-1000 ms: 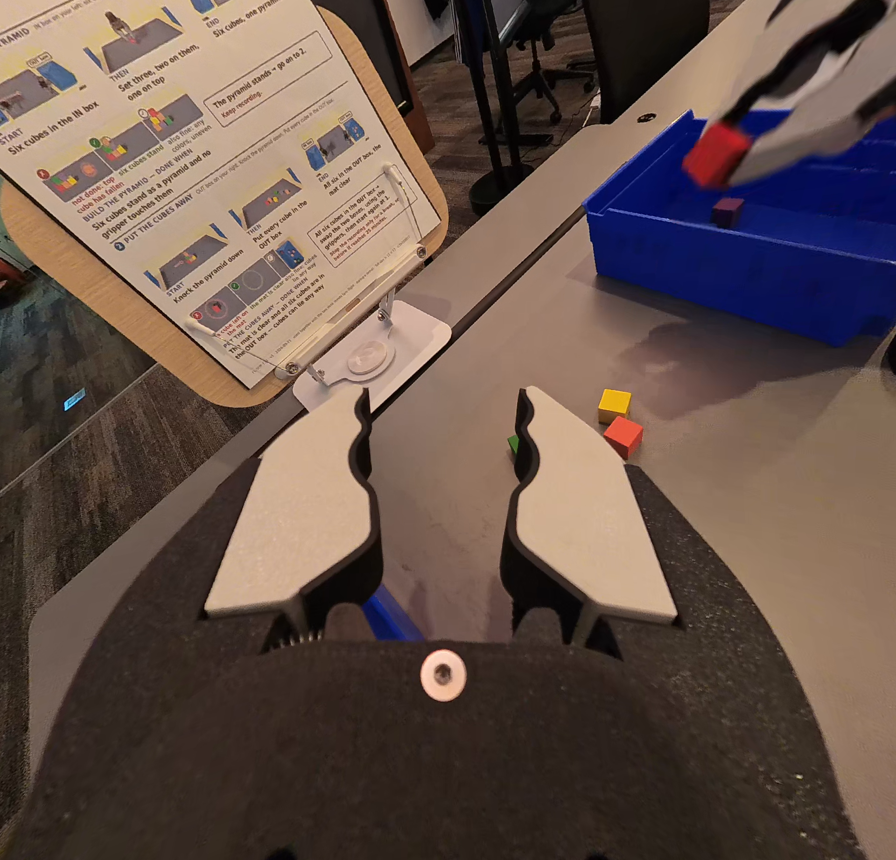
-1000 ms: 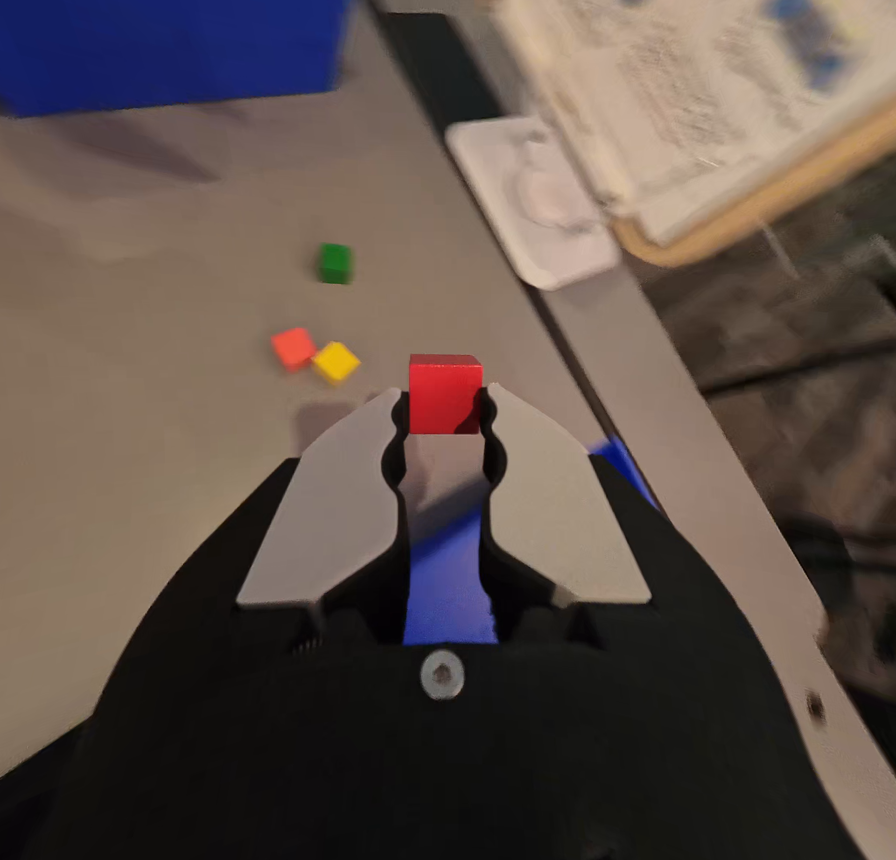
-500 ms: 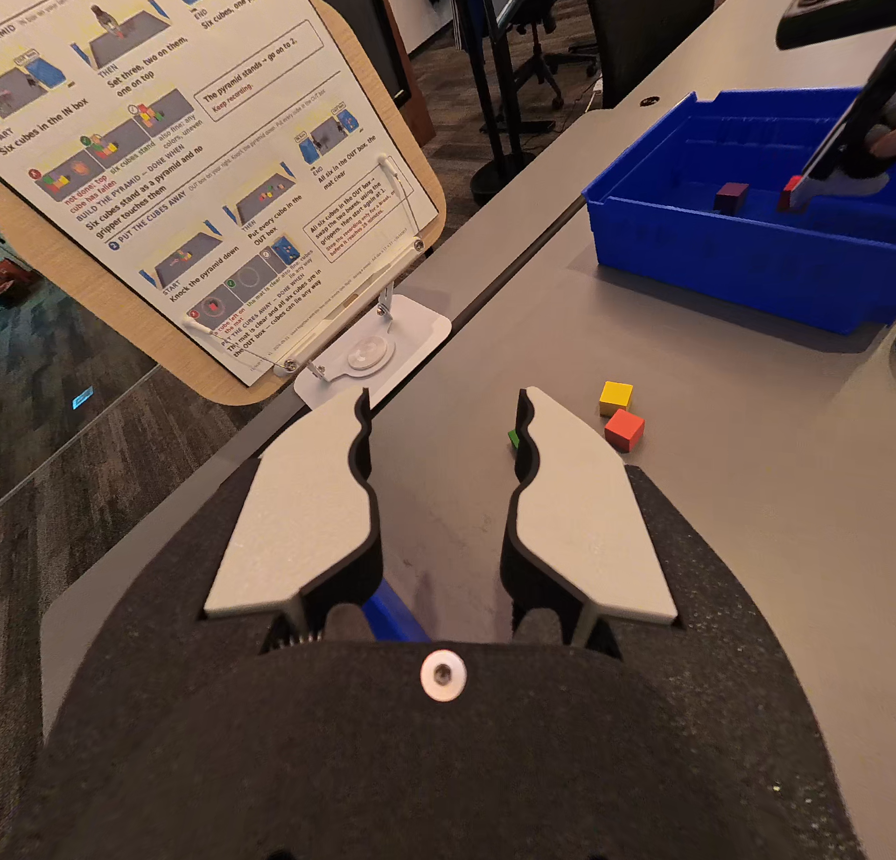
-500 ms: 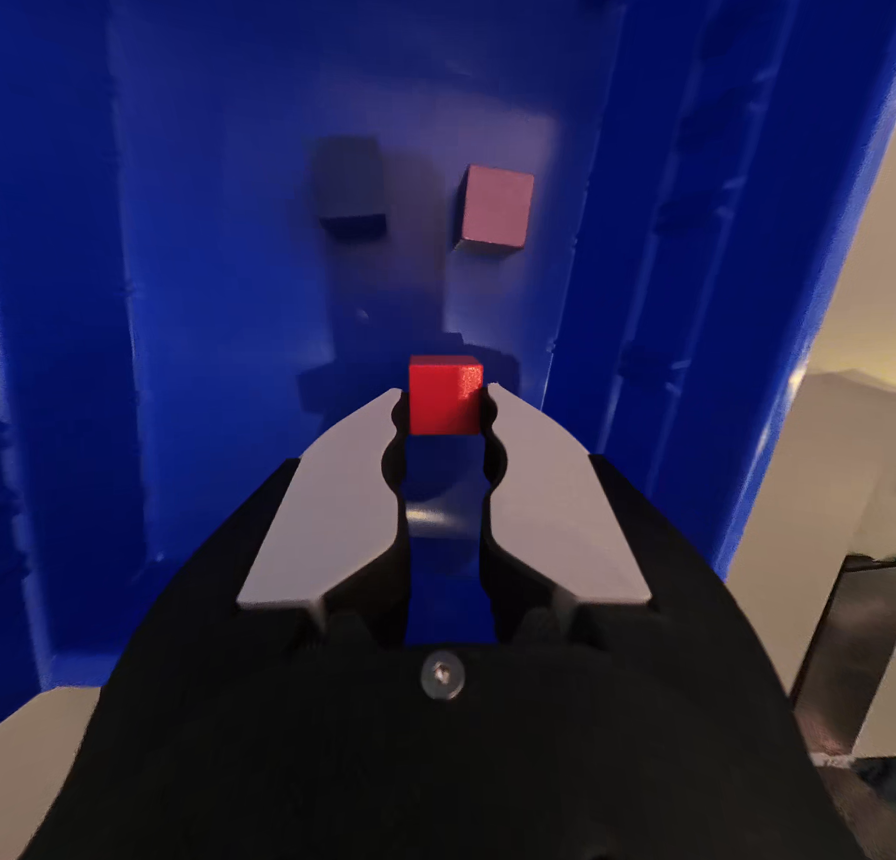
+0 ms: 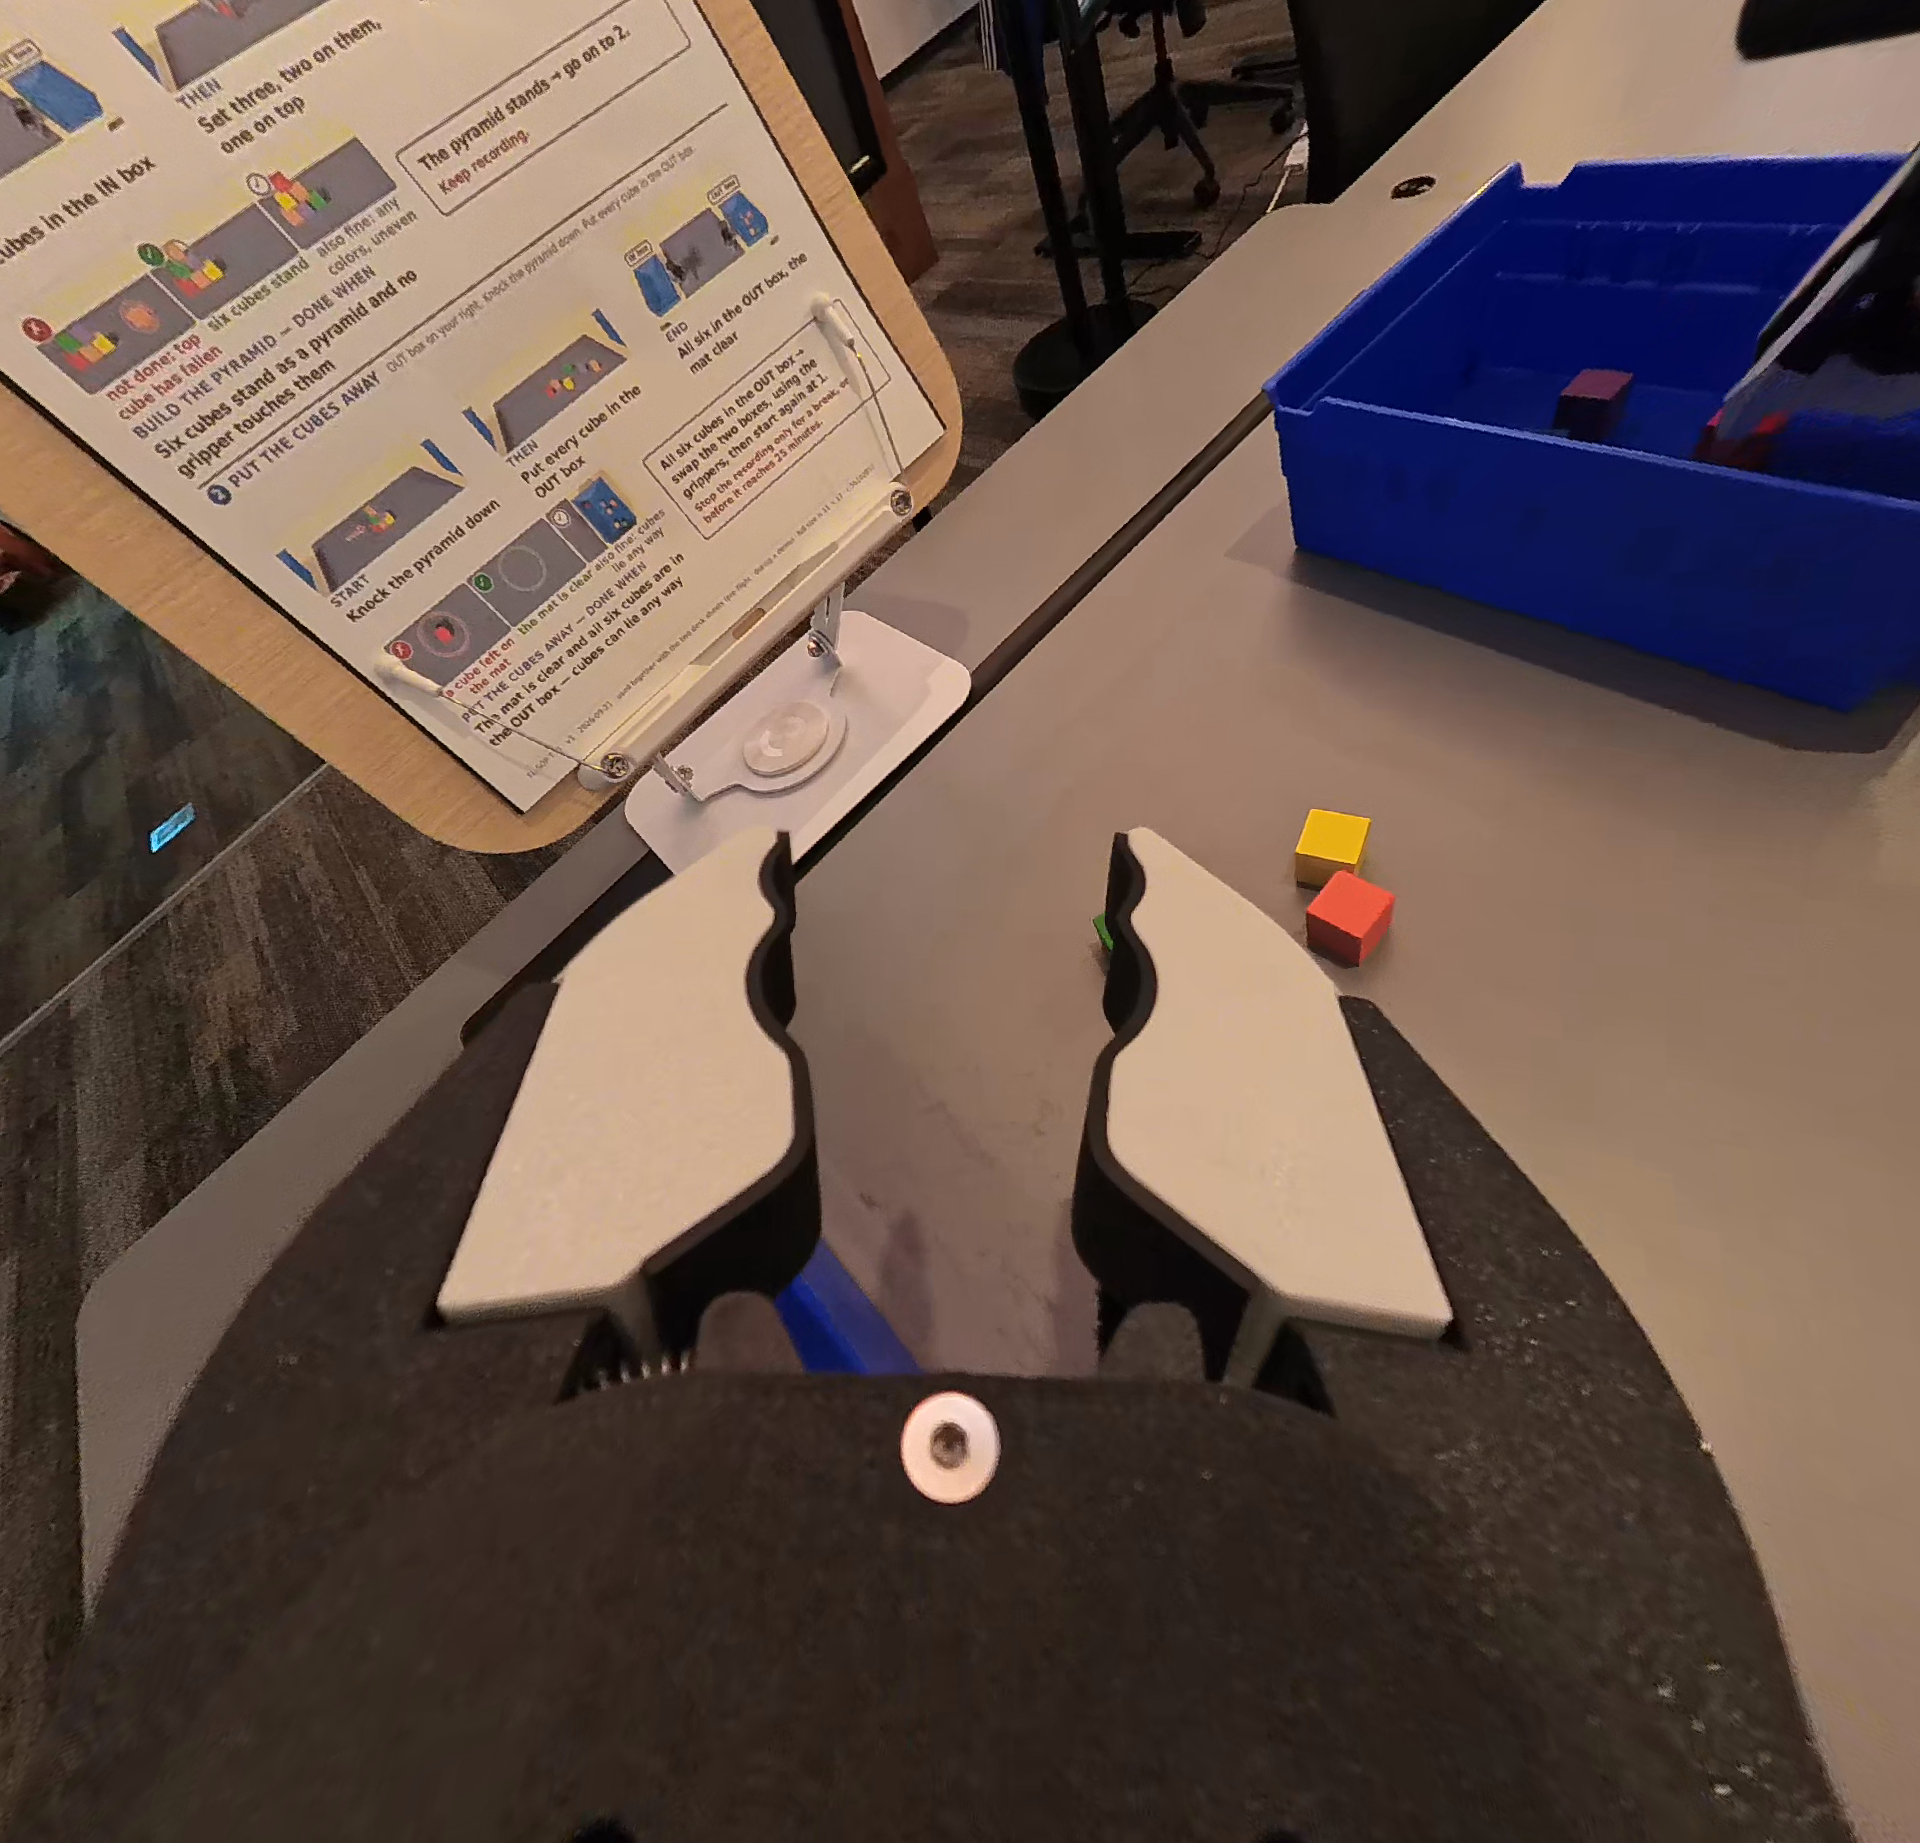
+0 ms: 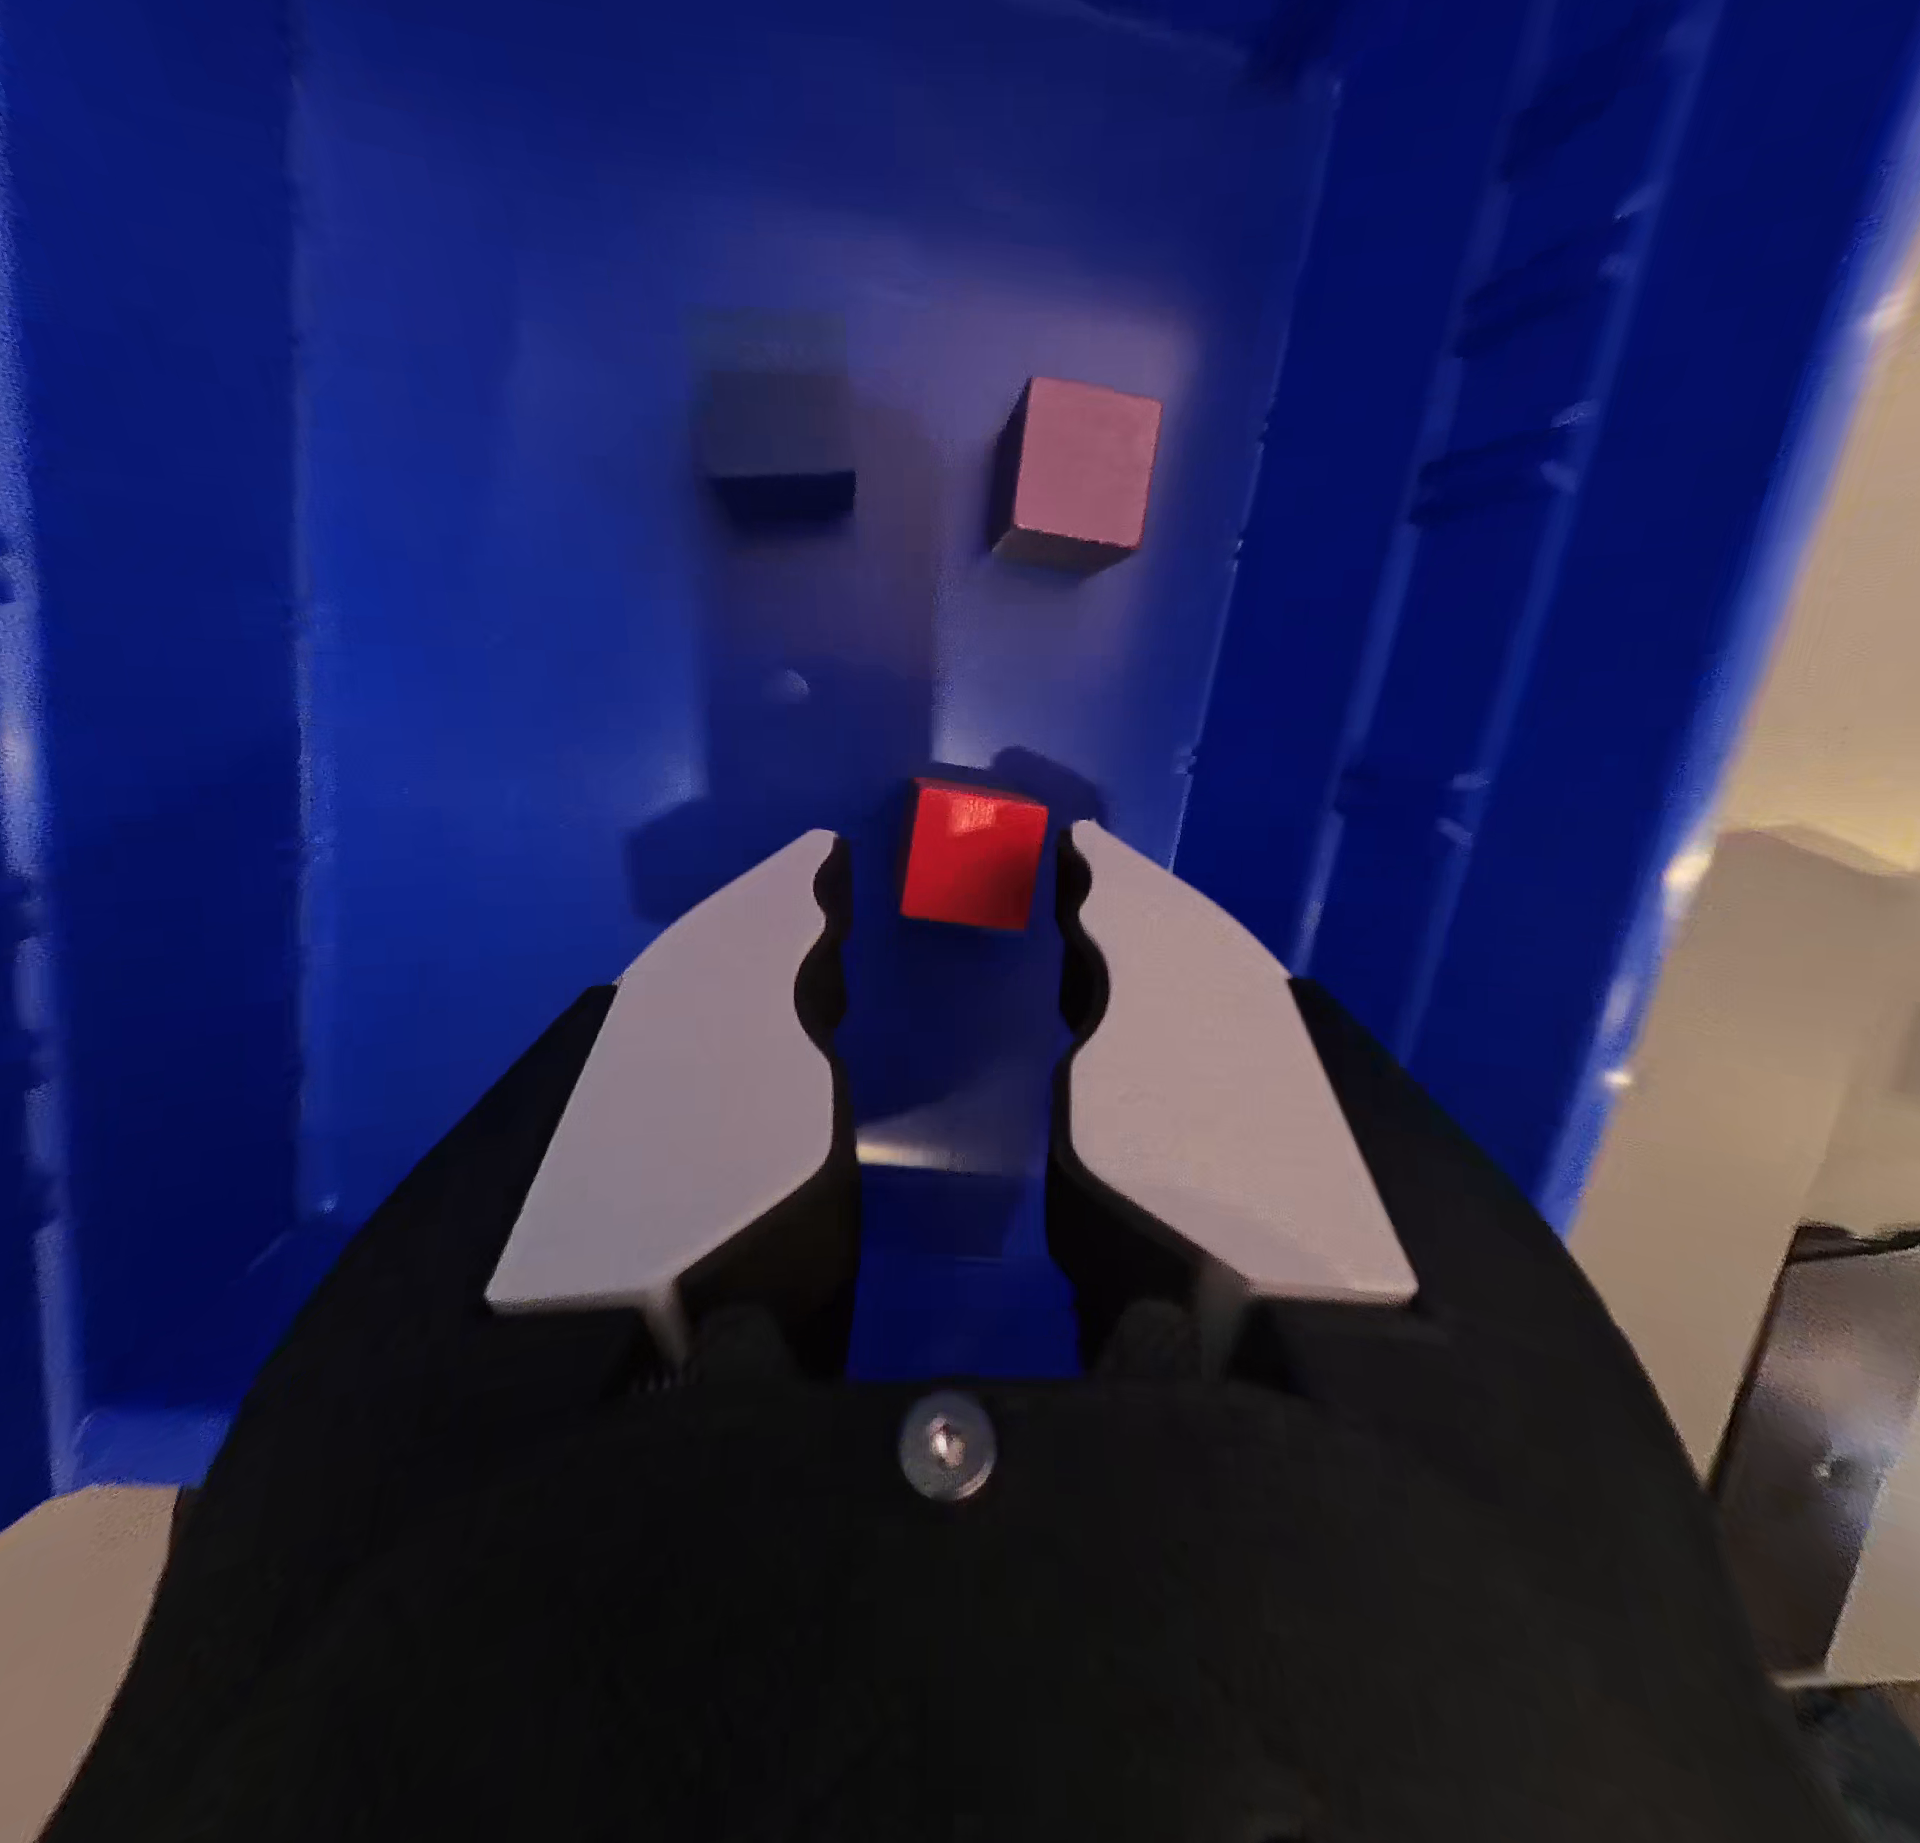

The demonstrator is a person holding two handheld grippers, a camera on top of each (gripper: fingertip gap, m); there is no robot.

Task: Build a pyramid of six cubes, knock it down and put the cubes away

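My right gripper (image 6: 953, 843) is open inside the blue bin (image 6: 1455, 546), and the red cube (image 6: 971, 853) lies loose between its tips with a gap on each side. A dark blue cube (image 6: 774, 422) and a purple cube (image 6: 1086, 474) rest on the bin floor beyond. My left gripper (image 5: 951, 858) is open and empty over the grey table. A yellow cube (image 5: 1332, 843) and an orange-red cube (image 5: 1349, 915) sit just to its right. A green cube (image 5: 1101, 929) is mostly hidden behind its right finger. The bin (image 5: 1558, 546) stands at the far right.
An instruction board (image 5: 416, 339) on a white stand (image 5: 800, 733) stands at the table's left edge. A blue object (image 5: 831, 1326) shows below my left gripper. A black device (image 5: 1829, 6) lies at the far right. Office chairs stand beyond the table. Tip to tip, the grippers are about 50 cm apart.
My right gripper carried the red cube from over the table into the blue bin, then opened and let it go. My left gripper has stayed put and open.
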